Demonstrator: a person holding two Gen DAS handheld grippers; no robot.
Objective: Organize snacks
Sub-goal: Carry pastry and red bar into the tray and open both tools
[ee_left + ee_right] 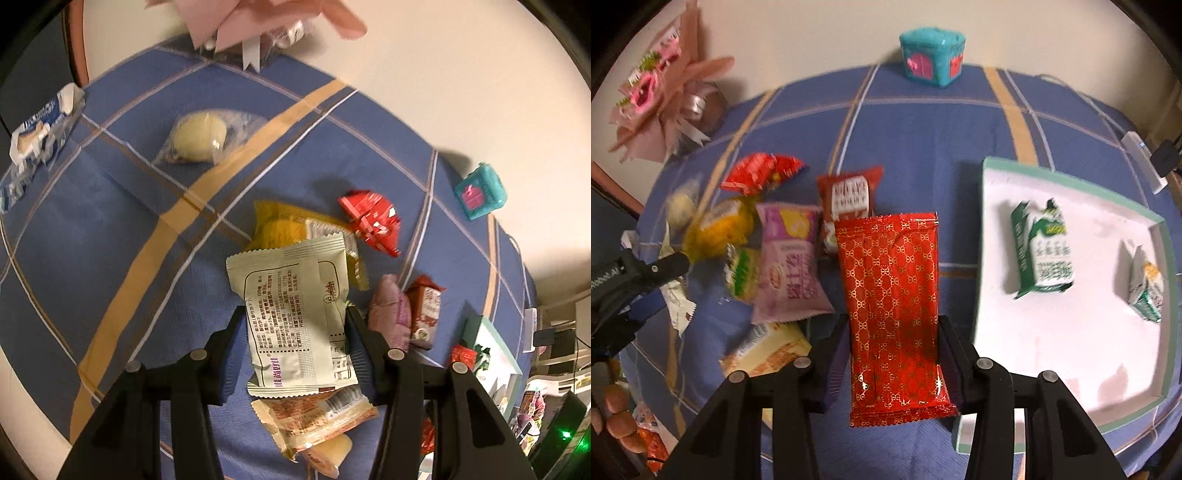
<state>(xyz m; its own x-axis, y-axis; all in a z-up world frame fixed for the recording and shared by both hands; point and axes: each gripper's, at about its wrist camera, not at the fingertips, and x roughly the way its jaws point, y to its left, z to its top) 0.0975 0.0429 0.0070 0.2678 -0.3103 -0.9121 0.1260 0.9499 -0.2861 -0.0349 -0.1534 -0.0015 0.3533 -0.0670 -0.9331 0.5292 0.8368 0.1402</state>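
Both grippers: black plastic fingers w/ round silver screws.

Tablecloth: woven cloth, matt, creased. Red packet: glossy foil w/ gold print. Cream packet: matt plastic film. Grippers: black matt plastic, metal pins. Tray: white, smooth, matt.

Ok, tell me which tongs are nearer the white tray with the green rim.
Right. The right tongs, shut on a red packet, hang beside the tray; the left tongs, gripping a white packet, are over the snack pile beyond.
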